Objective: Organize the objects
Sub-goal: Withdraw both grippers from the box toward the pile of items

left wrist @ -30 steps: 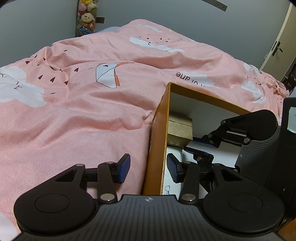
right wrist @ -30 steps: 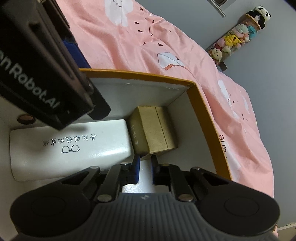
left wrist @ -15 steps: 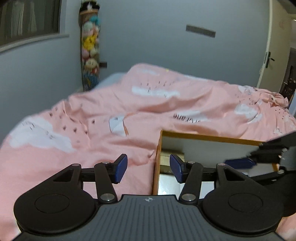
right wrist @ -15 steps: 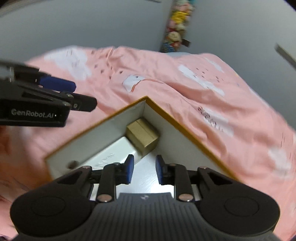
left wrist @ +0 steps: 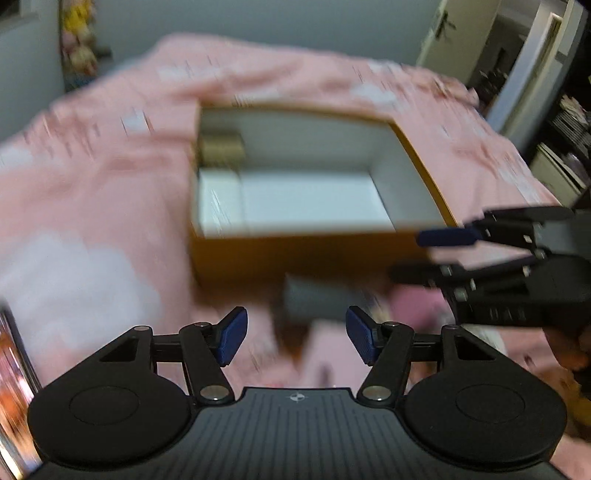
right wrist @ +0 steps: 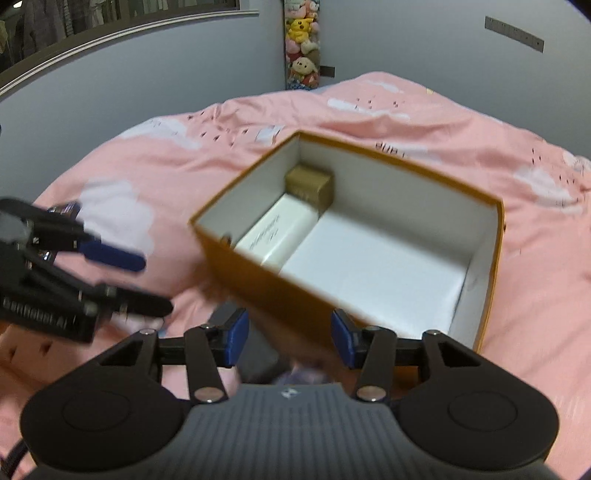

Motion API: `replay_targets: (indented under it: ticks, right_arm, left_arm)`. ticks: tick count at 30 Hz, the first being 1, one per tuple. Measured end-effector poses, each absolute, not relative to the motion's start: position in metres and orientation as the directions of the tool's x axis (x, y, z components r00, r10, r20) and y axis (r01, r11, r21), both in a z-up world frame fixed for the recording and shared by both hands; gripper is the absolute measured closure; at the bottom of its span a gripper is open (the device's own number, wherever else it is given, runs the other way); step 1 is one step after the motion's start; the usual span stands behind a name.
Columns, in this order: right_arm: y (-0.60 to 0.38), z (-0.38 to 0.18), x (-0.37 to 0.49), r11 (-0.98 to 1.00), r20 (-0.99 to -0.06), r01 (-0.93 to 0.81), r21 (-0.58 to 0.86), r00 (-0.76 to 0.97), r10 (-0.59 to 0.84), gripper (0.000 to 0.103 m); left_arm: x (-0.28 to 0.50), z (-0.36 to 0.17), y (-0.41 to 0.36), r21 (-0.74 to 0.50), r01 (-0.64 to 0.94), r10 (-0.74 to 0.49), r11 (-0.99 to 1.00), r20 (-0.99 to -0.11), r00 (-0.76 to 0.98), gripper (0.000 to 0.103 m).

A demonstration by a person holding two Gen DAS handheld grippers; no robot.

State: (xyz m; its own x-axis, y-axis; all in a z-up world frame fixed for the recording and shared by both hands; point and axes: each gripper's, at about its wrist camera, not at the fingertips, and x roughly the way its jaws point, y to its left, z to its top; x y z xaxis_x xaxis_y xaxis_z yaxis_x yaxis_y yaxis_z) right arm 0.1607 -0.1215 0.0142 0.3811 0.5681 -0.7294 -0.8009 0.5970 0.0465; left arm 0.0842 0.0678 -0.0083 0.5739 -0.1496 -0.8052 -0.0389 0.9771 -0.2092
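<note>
An orange box [right wrist: 258, 280] with a white inside lies on the pink bed. In its far left corner stands a small gold box [right wrist: 310, 184], and a white glasses case [right wrist: 277, 236] lies in front of that. The blurred left wrist view shows the same orange box [left wrist: 295, 254], gold box [left wrist: 221, 149] and white case [left wrist: 219, 206]. My right gripper [right wrist: 288, 336] hangs over the near wall, its jaws opening with nothing between them. My left gripper [left wrist: 295, 338] is in front of the box, jaws opening and empty. A blurred grey object [left wrist: 314, 302] lies on the bed below them.
The pink quilt [right wrist: 480, 155] with white clouds covers the bed all around the box. A column of plush toys [right wrist: 301, 44] hangs in the far corner. A door [left wrist: 443, 33] and shelves [left wrist: 569, 140] stand to the right. A phone-like edge [left wrist: 14, 369] shows at the far left.
Both grippers have drawn back and up out of the box. The right jaws went from shut to open and that view rolled upright. The left jaws spread wider.
</note>
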Motion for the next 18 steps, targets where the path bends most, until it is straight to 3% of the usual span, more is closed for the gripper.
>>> replay_targets:
  ticks: [9,18]
  right_arm:
    - [-0.145,-0.003,0.108,0.552,-0.777,-0.833,-0.021,0.362,0.516,0.05]
    - [-0.147,-0.02,0.083,0.493,-0.809,-0.859,-0.136,0.383,0.445,0.05]
  left_arm:
    - [0.04,-0.027,0.044,-0.169,0.086,-0.19,0.982,-0.882,0.431,0.021]
    - [0.042,-0.051,0.033,-0.193,0.083,-0.21,0.978,-0.902,0.378,0.024]
